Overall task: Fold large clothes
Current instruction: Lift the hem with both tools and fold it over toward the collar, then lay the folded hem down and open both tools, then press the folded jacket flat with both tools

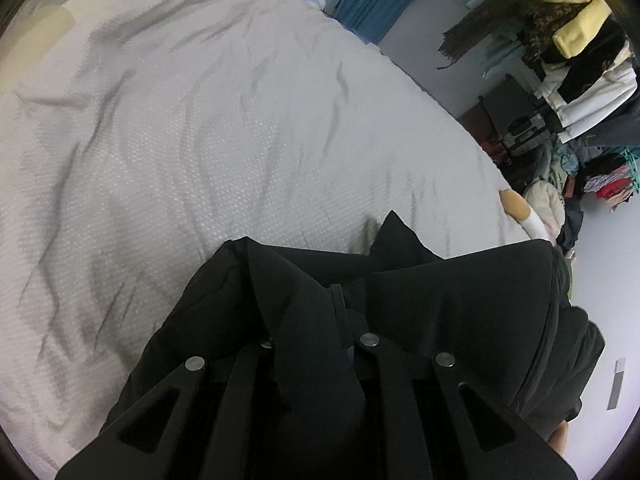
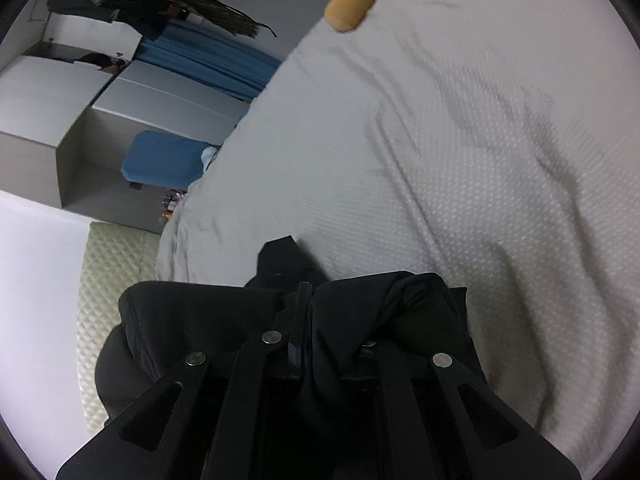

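A large black garment (image 1: 440, 304) is held up over a bed with a wrinkled white-grey cover (image 1: 200, 140). My left gripper (image 1: 338, 300) is shut on the garment's fabric, which bunches over both fingers and hangs to the right. In the right wrist view my right gripper (image 2: 302, 300) is shut on the same black garment (image 2: 192, 320); the fabric drapes over the fingers on both sides. The bed cover (image 2: 460, 160) lies under and beyond it. The fingertips are mostly hidden by cloth.
A tan and white object (image 1: 520, 208) lies at the bed's edge, also in the right wrist view (image 2: 352, 4). Piles of clothes (image 1: 580, 60) stand at the right. Grey cabinets (image 2: 80, 120), blue cloth (image 2: 200, 64) and a quilted mat (image 2: 116, 264) sit beside the bed.
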Demonstrator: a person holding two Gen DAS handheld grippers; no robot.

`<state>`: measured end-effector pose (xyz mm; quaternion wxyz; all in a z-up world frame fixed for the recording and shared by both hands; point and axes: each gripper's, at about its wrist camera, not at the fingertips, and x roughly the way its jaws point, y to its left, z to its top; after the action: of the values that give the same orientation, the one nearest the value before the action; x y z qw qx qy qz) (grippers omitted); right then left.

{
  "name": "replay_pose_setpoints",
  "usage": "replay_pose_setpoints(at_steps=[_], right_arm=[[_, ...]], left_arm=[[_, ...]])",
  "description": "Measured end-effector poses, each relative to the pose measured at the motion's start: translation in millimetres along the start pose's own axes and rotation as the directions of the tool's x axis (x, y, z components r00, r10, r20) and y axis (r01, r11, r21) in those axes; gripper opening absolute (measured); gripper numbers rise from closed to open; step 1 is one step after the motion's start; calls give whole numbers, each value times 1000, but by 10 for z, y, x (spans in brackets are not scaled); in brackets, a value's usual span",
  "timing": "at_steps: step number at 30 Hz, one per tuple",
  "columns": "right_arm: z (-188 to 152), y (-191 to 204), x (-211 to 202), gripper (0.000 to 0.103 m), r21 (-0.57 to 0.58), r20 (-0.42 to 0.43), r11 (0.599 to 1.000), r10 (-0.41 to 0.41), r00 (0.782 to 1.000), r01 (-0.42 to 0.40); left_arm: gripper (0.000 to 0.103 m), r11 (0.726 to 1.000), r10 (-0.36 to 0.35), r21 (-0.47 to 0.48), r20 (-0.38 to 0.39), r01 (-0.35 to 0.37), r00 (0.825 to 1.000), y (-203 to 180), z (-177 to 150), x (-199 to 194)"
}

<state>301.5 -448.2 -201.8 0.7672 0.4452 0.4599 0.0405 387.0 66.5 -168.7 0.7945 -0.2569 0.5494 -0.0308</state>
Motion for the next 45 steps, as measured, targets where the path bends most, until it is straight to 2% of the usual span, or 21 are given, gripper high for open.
replay_pose_setpoints(at_steps=[5, 10, 13, 14, 15, 16, 18, 19, 20, 23, 25, 27, 30, 33, 37, 40, 42, 45], right_arm=[[-15, -61, -55, 7, 8, -35, 999, 48, 998, -48], [-46, -39, -327, 12, -21, -74, 994, 104, 992, -105], [-115, 52, -512, 20, -69, -77, 993, 91, 993, -97], [-144, 94, -596, 23, -91, -72, 992, 79, 994, -85], [-170, 141, -687, 31, -112, -61, 991, 63, 996, -70], [-198, 196, -804, 44, -140, -44, 989, 46, 998, -51], [-235, 321, -963, 58, -187, -13, 982, 25, 1000, -27], [-259, 409, -1061, 58, -227, 10, 974, -1, 1000, 4], [-281, 492, -1116, 58, -258, 31, 966, -25, 999, 32], [-390, 775, -1367, 69, -359, 111, 929, -54, 992, 91], [-522, 1005, -1513, 76, -428, 169, 895, -60, 984, 128], [-655, 1190, -1585, 81, -480, 209, 862, -69, 975, 164], [-882, 1466, -1618, 92, -551, 262, 808, -69, 963, 208], [-1124, 1686, -1556, 103, -605, 301, 762, -48, 952, 230], [-1445, 1818, -1315, 103, -643, 312, 730, -25, 950, 231], [-1656, 1855, -993, 103, -669, 313, 700, -38, 949, 248], [-1754, 1839, -767, 103, -683, 315, 679, -62, 947, 272], [-1817, 1703, -356, 103, -680, 304, 667, -124, 945, 306]], left_arm=[[11, 1000, -25, -18, -32, 24, 999, 51, 41, -4], [13, 998, -60, -18, -12, 60, 998, 75, -54, -318], [26, 997, -76, 4, 10, 76, 997, 93, -137, -573], [37, 997, -79, 16, 17, 79, 997, 91, -159, -650], [48, 996, -84, 37, 37, 82, 996, 78, -203, -791], [54, 995, -89, 48, 53, 86, 995, 88, -229, -882], [78, 993, -88, 90, 100, 79, 991, 67, -319, -1135], [83, 992, -76, 111, 121, 62, 990, 50, -357, -1232], [87, 990, -62, 131, 147, 43, 987, 30, -389, -1306], [88, 979, -29, 205, 238, -21, 971, -78, -494, -1616], [91, 971, -39, 238, 300, -35, 953, -157, -581, -1819], [102, 960, -54, 274, 353, -48, 934, -255, -682, -1988], [103, 937, -86, 343, 390, -58, 917, -435, -845, -2142], [103, 915, -103, 398, 385, -65, 917, -610, -1022, -2106], [103, 895, -113, 441, 358, -62, 927, -761, -1217, -1873], [103, 878, -110, 476, 320, -60, 941, -861, -1334, -1549], [103, 859, -78, 503, 306, -91, 949, -914, -1400, -1260], [103, 848, -24, 515, 277, -127, 960, -907, -1408, -793]])
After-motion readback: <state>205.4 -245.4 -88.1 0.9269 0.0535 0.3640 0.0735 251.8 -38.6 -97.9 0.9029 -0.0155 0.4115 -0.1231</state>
